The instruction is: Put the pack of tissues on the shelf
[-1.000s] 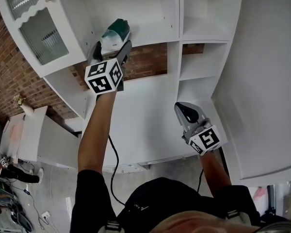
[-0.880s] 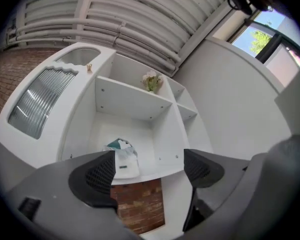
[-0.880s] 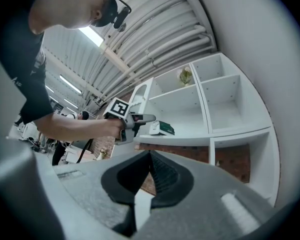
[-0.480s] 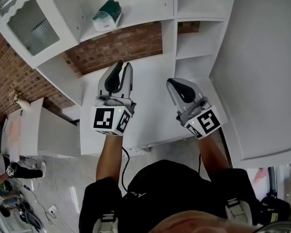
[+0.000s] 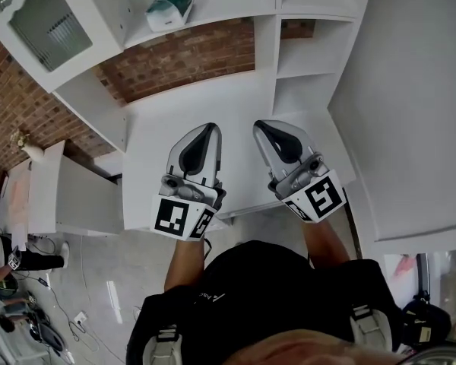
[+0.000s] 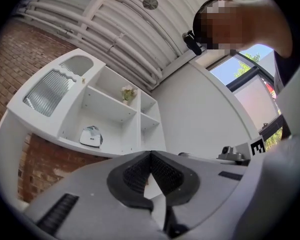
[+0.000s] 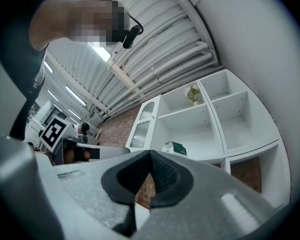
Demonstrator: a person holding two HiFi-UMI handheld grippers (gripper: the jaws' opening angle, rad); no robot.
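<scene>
The pack of tissues [image 5: 169, 7], white with a green top, lies on the white shelf [image 5: 213, 23] at the top of the head view, with nothing touching it. It also shows in the left gripper view as a small pack of tissues [image 6: 91, 136] and in the right gripper view as a pack of tissues [image 7: 176, 148], far off in the same compartment. My left gripper [image 5: 204, 134] is held low over the white counter [image 5: 175, 112], well short of the shelf, shut and empty. My right gripper [image 5: 270, 131] stands beside it, also shut and empty.
The shelf unit has a ribbed glass door [image 5: 38, 21] at the left and open compartments [image 5: 311, 36] at the right. A small plant [image 6: 127, 92] stands one shelf higher. Brick wall [image 5: 182, 55] shows behind. A person [image 5: 15, 261] stands at the lower left.
My left gripper let go of the pack on the shelf, drew back down towards me and closed. It now sits level with the right gripper, which shifted slightly left.
</scene>
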